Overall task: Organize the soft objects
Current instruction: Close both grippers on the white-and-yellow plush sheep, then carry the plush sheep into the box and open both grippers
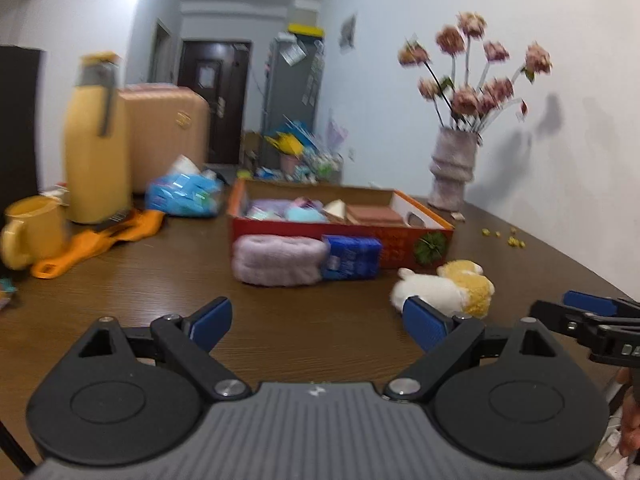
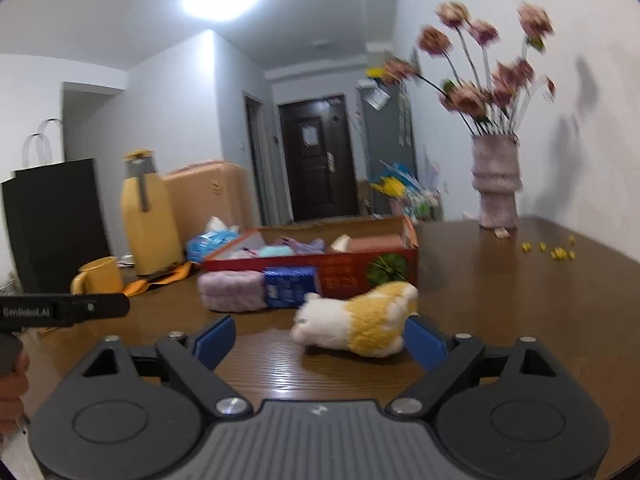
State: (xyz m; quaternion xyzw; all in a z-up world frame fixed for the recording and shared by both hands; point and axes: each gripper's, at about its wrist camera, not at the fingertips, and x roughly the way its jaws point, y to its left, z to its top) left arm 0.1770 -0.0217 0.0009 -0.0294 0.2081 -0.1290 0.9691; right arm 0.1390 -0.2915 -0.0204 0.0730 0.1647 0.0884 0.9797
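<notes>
Right wrist view: fluffy plush toy (image 2: pixel 356 326) on woodgrain table (image 2: pixel 500 300).

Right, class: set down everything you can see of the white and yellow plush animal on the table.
The plush animal is small and fluffy, with a white head and front and a yellow back and rear. It lies on its side on the brown wooden table, head pointing left, just in front of the red cardboard box, apparently apart from it. Nothing grips it; the right gripper stands open just short of it.

Both wrist views low, facing red box (image 1: pixel 340 236).
</notes>
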